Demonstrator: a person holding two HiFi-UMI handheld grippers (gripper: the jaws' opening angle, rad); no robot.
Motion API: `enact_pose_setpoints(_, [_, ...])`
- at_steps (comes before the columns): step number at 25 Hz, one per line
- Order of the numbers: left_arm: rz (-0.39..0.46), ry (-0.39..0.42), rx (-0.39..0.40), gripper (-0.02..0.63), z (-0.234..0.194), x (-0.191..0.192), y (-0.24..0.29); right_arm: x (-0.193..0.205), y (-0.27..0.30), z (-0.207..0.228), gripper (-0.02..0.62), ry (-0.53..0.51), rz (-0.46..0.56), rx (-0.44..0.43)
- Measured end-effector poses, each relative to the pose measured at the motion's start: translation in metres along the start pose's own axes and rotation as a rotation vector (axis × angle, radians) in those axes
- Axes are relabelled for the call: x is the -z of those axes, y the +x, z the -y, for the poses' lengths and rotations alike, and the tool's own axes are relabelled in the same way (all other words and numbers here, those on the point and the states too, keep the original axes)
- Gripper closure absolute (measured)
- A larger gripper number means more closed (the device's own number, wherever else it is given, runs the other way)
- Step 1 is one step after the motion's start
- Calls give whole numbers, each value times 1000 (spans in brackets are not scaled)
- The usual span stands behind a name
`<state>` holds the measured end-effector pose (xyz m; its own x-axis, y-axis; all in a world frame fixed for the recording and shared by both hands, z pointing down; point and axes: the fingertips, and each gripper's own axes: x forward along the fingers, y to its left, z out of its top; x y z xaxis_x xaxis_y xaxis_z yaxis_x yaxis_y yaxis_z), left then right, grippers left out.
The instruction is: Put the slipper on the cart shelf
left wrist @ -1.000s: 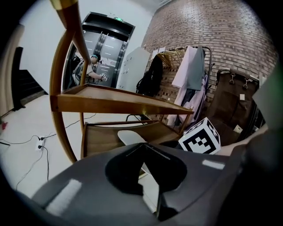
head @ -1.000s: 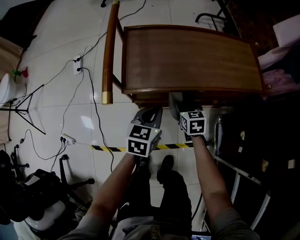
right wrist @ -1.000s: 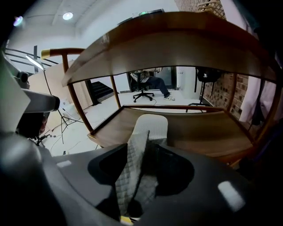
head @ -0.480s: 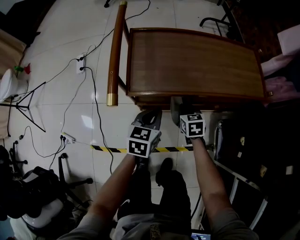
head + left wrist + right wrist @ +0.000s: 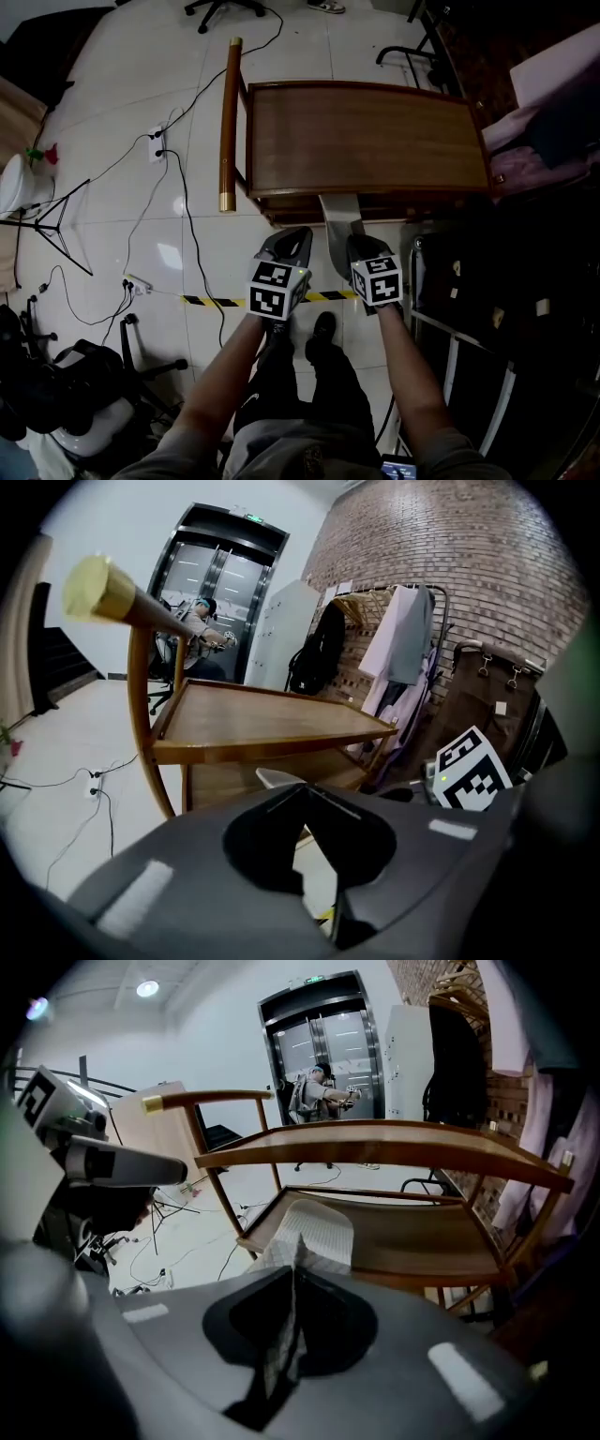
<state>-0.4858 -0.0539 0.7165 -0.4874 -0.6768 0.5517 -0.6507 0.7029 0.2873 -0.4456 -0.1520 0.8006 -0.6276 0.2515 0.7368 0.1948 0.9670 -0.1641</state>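
A pale quilted slipper (image 5: 339,217) sticks out from my right gripper (image 5: 362,246) toward the wooden cart (image 5: 366,136). Its toe lies over the front of the cart's lower shelf (image 5: 412,1232). In the right gripper view the jaws are closing, and the slipper (image 5: 309,1232) has its heel edge pinched between them. My left gripper (image 5: 291,240) hangs beside it to the left, over the floor, jaws shut with nothing in them. In the left gripper view the left gripper (image 5: 302,787) points at the cart (image 5: 253,719), and the slipper's tip (image 5: 277,778) shows just past it.
Cables and a power strip (image 5: 155,141) lie on the white tile floor left of the cart. Yellow-black tape (image 5: 220,301) crosses the floor under my arms. A tripod (image 5: 47,225) and an office chair (image 5: 66,384) stand at the left. Dark cases (image 5: 487,309) crowd the right, below hanging clothes (image 5: 398,649).
Both grippers now stand a little farther back from the cart's front edge. More of the slipper shows between the right gripper and the cart.
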Motion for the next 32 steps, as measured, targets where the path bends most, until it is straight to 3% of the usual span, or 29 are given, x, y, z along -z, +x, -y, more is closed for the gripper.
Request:
enact_pose_setpoints(9, [17, 45, 46, 598, 50, -33, -52, 18, -98, -32, 586, 24, 3, 14])
enact_pose_setpoints(16, [51, 65, 80, 599, 83, -59, -83, 8, -167, -44, 586, 48, 65, 50])
enact_pose_setpoints(32, [231, 156, 137, 599, 123, -172, -158, -141, -297, -49, 586, 31, 464, 147])
